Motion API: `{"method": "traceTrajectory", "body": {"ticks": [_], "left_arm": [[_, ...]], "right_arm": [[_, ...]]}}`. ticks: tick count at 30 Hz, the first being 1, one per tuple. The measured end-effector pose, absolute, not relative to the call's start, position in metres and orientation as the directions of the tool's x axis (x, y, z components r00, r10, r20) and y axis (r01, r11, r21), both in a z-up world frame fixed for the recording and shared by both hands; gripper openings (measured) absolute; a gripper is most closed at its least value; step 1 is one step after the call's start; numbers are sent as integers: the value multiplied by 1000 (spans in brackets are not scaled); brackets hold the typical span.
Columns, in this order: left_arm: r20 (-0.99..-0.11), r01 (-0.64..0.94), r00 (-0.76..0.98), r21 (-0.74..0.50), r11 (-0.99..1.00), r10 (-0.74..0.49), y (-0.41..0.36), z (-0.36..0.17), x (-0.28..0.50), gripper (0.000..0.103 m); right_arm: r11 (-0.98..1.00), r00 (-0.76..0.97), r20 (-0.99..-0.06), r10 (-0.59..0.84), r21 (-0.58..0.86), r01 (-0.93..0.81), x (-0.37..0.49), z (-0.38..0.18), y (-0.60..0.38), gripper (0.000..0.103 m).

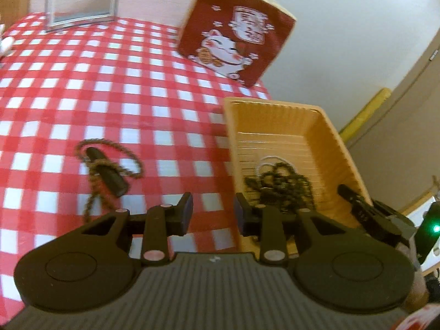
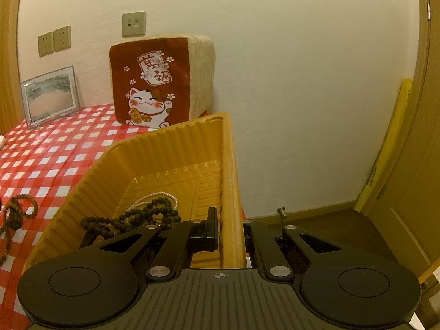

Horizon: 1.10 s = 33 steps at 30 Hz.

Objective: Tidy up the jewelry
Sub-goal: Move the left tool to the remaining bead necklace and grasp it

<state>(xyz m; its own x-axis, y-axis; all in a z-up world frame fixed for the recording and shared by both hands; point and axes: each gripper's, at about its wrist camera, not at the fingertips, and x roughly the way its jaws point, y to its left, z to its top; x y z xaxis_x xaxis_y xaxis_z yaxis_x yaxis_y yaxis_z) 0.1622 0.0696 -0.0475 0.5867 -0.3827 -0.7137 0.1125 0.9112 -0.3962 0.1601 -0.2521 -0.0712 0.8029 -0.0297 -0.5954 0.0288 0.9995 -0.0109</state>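
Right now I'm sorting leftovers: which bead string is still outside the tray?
The brown wooden bead string looped around a dark cylinder on the checkered cloth; the others lie inside.

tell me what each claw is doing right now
left claw: open, holding nothing
right claw: shut on the yellow tray's side wall

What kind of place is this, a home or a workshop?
Probably a room in a home: a table with a red checked cloth against a wall, a lucky-cat cushion, a framed picture, and a wooden door.
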Motion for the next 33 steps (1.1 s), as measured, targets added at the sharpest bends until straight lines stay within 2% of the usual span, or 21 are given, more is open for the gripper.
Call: {"method": "traceTrajectory", "body": {"ticks": [16,33], "left_arm": [[-771,16,597,-264,964,-221,107,-66,144,34],[-778,-8,613,-180,984,-137,115,-79,158,35]], "right_arm": [[998,795,-604,-58,-31,49,155,-72,-246,4],[998,792,-607,-63,-37,51,155,-72,-245,4]]}}
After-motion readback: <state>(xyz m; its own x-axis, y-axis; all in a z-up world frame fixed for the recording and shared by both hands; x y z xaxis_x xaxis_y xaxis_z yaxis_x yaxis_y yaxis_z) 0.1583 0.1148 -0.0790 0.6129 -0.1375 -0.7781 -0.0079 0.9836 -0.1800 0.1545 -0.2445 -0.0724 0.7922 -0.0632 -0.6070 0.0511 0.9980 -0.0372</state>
